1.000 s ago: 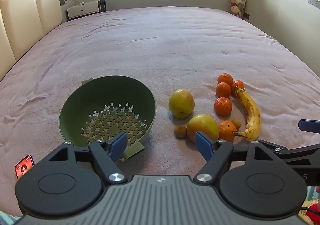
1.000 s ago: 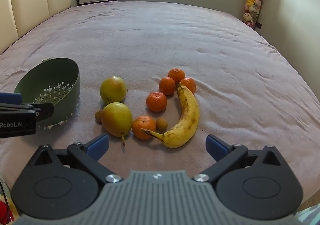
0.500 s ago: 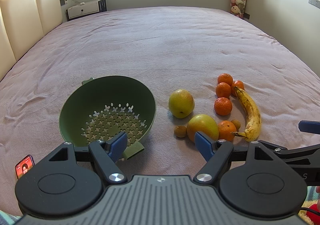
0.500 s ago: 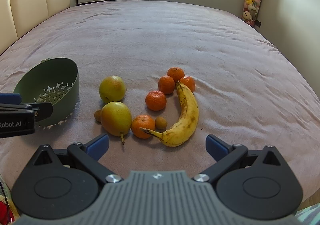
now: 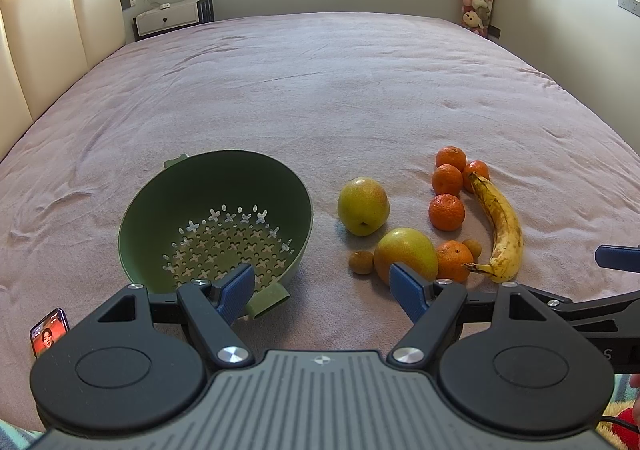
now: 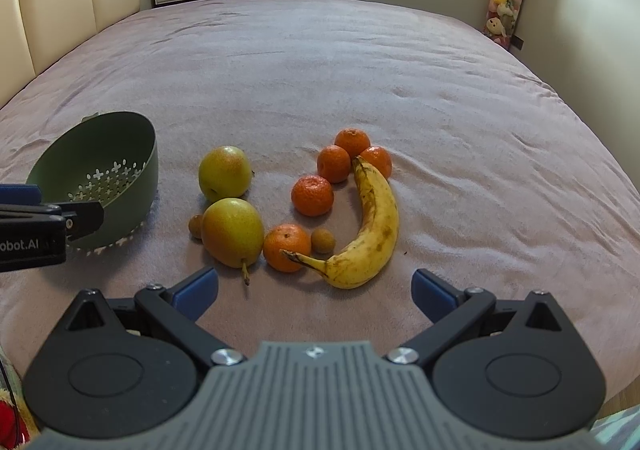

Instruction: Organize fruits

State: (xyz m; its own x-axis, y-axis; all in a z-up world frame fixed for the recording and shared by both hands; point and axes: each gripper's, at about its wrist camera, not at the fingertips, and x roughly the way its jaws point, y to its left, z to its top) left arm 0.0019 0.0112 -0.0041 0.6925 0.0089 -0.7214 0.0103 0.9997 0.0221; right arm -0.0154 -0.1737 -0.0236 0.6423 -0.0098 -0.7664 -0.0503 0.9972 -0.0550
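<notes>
Right gripper (image 6: pixel 314 288), jaws released and empty, is edging closer to the banana (image 6: pixel 370 226) lying just ahead of them, while left gripper (image 5: pixel 322 286), likewise released, is hovering before the unfilled colander (image 5: pixel 136 218).

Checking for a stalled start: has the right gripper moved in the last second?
Yes, slightly. The right gripper has eased forward: the banana sits marginally lower and larger against its fingers.

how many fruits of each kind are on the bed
tangerines: 5
pears: 2
small brown round fruits: 2
banana: 1
total: 10, all on the bedspread, none in the green colander
</notes>
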